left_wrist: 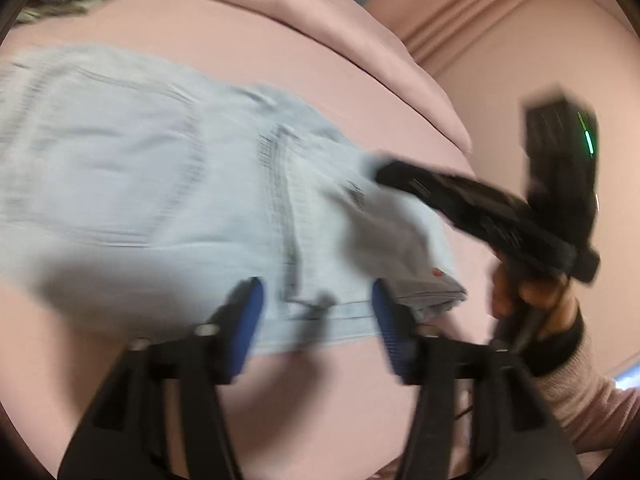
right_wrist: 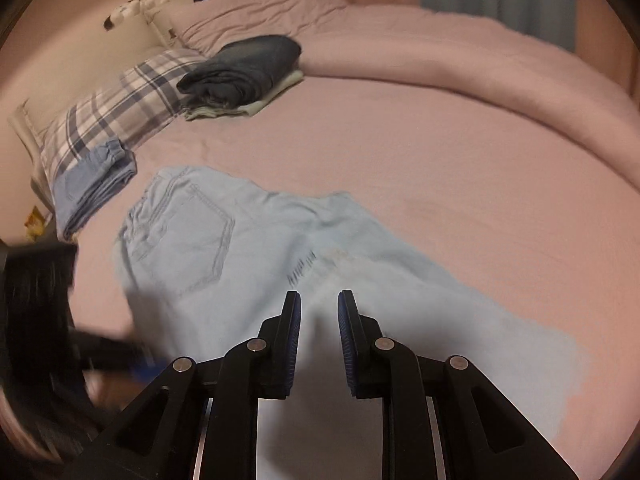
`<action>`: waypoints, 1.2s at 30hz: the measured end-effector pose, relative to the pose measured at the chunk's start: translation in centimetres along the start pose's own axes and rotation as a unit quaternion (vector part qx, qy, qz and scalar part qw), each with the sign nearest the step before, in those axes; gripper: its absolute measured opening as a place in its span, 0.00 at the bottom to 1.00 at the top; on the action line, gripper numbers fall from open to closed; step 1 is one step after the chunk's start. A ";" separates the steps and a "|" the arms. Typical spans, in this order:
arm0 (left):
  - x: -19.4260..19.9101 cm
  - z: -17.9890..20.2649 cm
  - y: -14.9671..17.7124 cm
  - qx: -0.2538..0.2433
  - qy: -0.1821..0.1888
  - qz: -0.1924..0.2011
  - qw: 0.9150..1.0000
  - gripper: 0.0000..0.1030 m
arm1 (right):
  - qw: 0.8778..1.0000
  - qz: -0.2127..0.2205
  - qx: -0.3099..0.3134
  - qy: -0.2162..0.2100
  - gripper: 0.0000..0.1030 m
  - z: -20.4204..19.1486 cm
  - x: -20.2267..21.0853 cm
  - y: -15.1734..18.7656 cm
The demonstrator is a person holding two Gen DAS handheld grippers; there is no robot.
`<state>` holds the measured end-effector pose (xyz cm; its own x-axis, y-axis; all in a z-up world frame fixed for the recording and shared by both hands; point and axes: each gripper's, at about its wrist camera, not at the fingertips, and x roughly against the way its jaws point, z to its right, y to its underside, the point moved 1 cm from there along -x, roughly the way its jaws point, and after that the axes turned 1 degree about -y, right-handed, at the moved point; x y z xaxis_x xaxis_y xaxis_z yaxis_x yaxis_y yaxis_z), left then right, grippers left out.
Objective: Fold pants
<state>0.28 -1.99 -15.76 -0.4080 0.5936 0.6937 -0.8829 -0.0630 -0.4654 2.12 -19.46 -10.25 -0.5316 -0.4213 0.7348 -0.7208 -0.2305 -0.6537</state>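
Left wrist view: the left claw [left_wrist: 316,324] stood released, jaws wide over the hem of the pants [left_wrist: 152,184] lying on the bed [left_wrist: 280,52]; the right claw [left_wrist: 380,174] was ahead to its right.

Right wrist view: that claw [right_wrist: 319,322] was released, jaws narrow with a clear gap, pants [right_wrist: 248,248] ahead and beneath; folded clothes [right_wrist: 244,68] lay far ahead-left.

Light jeans [right_wrist: 248,248] spread on pink bed [right_wrist: 440,168]. Right gripper [right_wrist: 319,312] above them, pads slightly apart, nothing visibly pinched. Folded dark jeans [right_wrist: 244,68] on pale stack; blue shorts [right_wrist: 96,184] by plaid pillow [right_wrist: 120,104].
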 end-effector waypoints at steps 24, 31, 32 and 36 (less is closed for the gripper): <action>7.9 -14.5 0.6 0.350 0.012 0.164 0.922 0.66 | 0.999 0.020 0.012 0.039 0.21 -3.6 1.4 4.2; 7.9 -15.4 -1.7 0.376 0.026 0.176 0.909 0.63 | 1.000 0.014 0.006 0.021 0.21 -4.6 -0.5 2.9; 7.6 -15.6 -1.8 0.379 0.027 0.176 0.908 0.55 | 1.000 0.012 0.006 0.021 0.21 -4.6 -0.7 2.6; 7.7 -15.4 -1.8 0.365 0.013 0.176 0.914 0.22 | 1.000 0.011 0.002 0.011 0.21 -4.6 -1.8 1.0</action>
<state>2.29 15.06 -18.04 -0.6998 0.4509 0.5540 -0.6213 -0.7669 -0.1606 0.28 -14.90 -11.41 -0.5579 -0.4067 0.7234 -0.7068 -0.2241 -0.6710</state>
